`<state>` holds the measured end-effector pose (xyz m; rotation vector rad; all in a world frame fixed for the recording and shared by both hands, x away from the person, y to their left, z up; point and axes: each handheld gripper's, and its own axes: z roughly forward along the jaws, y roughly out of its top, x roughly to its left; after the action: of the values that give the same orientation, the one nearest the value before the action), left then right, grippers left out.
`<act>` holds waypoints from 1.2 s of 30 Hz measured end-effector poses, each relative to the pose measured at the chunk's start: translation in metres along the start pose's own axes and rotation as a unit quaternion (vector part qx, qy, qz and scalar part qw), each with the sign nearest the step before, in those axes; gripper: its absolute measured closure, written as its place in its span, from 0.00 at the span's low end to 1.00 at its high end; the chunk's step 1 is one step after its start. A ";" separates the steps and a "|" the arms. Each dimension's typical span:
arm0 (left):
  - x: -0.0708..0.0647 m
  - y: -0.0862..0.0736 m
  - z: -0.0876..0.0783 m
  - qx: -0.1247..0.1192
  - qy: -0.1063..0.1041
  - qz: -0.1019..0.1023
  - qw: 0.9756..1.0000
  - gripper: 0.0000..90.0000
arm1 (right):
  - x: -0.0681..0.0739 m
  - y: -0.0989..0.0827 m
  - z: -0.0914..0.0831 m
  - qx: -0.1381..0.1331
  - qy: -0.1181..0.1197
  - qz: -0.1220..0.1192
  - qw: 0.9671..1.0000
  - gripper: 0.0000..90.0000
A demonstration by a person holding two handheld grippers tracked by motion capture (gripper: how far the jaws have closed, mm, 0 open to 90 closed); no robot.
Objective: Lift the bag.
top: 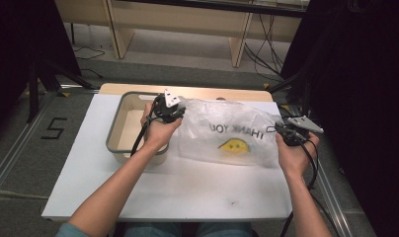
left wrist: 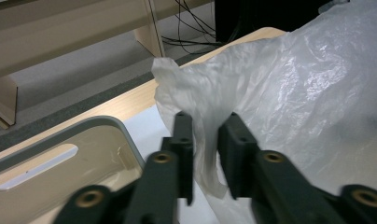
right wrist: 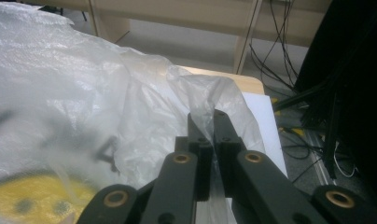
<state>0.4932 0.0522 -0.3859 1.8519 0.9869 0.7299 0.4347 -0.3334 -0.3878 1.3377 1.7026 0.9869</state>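
A clear plastic bag (top: 232, 131) printed "THANK YOU" with a yellow smiley lies on the white table (top: 178, 190). My left gripper (top: 179, 110) is at the bag's left top corner, beside the bin. In the left gripper view its jaws (left wrist: 206, 122) stand apart, and a bag handle (left wrist: 203, 107) hangs loose between them, with the pads not pressing on it. At the bag's right edge my right gripper (top: 280, 129) is shut on the other handle (right wrist: 210, 93), and the right gripper view shows its jaws (right wrist: 206, 116) pinching the thin plastic.
A beige bin with a grey rim (top: 113, 129) stands left of the bag, under my left hand. The wooden table edge (top: 212, 92) runs behind it. Desk legs and cables (top: 266, 54) lie on the floor beyond.
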 end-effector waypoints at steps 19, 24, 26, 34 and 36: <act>-0.001 0.005 -0.015 -0.021 0.005 -0.037 0.999 0.39 | -0.004 0.002 -0.004 -0.019 -0.021 0.007 1.000 0.74; -0.002 0.007 -0.018 -0.033 0.001 -0.045 0.998 0.38 | -0.007 0.003 -0.004 -0.030 -0.019 0.015 0.999 0.63; -0.003 0.008 -0.019 -0.036 -0.001 -0.050 0.998 0.37 | -0.008 0.004 -0.005 -0.038 -0.016 0.020 0.999 0.58; -0.004 0.011 -0.024 -0.039 -0.009 -0.049 0.998 0.35 | -0.007 0.012 -0.011 -0.067 -0.001 0.025 0.997 0.40; -0.004 0.012 -0.026 -0.040 -0.010 -0.048 0.998 0.35 | -0.005 0.016 -0.014 -0.078 -0.001 0.022 0.997 0.39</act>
<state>0.4748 0.0559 -0.3640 1.7275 1.0124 0.6826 0.4294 -0.3378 -0.3669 1.2773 1.5662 1.1188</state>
